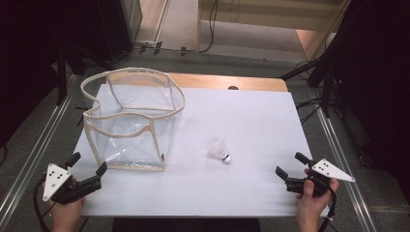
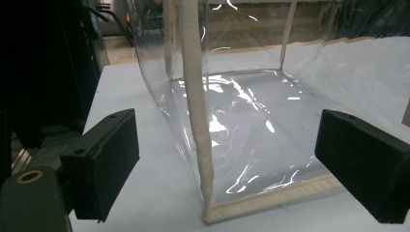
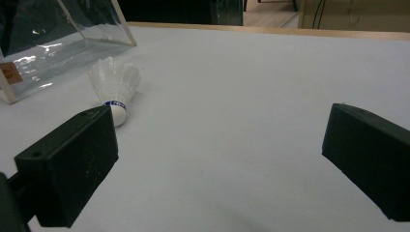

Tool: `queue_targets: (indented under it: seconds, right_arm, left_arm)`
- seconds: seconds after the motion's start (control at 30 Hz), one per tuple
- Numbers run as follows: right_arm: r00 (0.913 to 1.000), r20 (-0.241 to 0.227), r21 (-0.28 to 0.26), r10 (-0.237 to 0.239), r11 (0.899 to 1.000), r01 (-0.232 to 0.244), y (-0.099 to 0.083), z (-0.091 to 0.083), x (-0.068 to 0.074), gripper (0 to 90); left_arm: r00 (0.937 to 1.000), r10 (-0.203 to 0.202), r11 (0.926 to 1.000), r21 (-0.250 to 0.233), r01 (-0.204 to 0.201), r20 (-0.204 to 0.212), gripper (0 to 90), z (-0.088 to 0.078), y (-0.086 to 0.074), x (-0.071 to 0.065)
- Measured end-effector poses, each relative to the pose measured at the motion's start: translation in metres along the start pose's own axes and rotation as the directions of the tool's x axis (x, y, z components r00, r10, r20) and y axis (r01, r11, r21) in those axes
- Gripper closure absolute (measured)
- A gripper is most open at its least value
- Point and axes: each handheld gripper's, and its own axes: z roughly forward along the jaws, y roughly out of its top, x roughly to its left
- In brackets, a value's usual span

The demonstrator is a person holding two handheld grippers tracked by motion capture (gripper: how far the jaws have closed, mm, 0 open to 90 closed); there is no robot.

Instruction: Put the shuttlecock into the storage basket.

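Altogether one shuttlecock [image 1: 220,151], one clear bag [image 1: 130,118], two open tools.

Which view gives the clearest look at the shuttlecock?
The right gripper view: the shuttlecock lies close, with its white feathers, blue band and cork tip plain, partly behind one of the fingers. The high view shows it small, on the table right of the clear bag.

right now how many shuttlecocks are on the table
1. The shuttlecock lies on its side on the white table, right of the clear bag; none is visible inside the bag.
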Motion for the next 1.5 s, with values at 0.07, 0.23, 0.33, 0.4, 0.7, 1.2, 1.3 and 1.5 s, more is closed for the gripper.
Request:
queue_targets:
  seconds: [0.07,0.23,0.33,0.4,0.7,1.2,1.3,1.5]
  right_arm:
    - [0.9999,0.001,0.008,-0.017,1.000,0.017,0.003,0.001,0.002,0.0]
    - [0.9988,-0.019,0.012,-0.044,0.999,0.045,0.014,0.002,0.008,0.0]
    - [0.9972,-0.033,0.025,-0.068,0.997,0.068,0.019,0.004,0.012,0.0]
    - [0.9950,-0.054,0.031,-0.084,0.996,0.086,0.024,0.006,0.014,0.0]
    - [0.9901,-0.092,0.069,-0.106,0.991,0.113,0.037,0.020,0.022,0.0]
    - [0.9803,-0.164,0.144,-0.110,0.981,0.134,0.058,0.041,0.031,0.0]
    - [0.9793,-0.171,0.154,-0.108,0.979,0.135,0.061,0.045,0.034,0.0]
    - [0.9731,-0.189,0.166,-0.131,0.972,0.164,0.072,0.053,0.040,0.0]
  left_arm:
    - [1.0000,-0.004,1.0000,-0.001,0.004,0.001,9.0,0.000,0.000,0.000]
    - [1.0000,-0.003,1.0000,-0.002,0.003,0.002,9.0,0.000,0.000,0.000]
    - [1.0000,-0.006,1.0000,-0.003,0.006,0.002,9.0,0.000,0.000,0.001]
    - [1.0000,-0.007,1.0000,-0.002,0.007,0.000,9.0,0.000,0.000,0.001]
    - [1.0000,-0.003,1.0000,-0.001,0.003,0.006,9.0,0.000,0.000,0.000]
    - [0.9999,0.009,0.9999,0.011,-0.009,0.011,9.0,0.001,0.000,-0.001]
    - [0.9999,0.005,0.9999,0.009,-0.005,0.012,9.0,0.001,0.000,-0.001]
    - [0.9999,0.007,0.9999,0.011,-0.008,0.013,9.0,0.001,0.000,0.000]
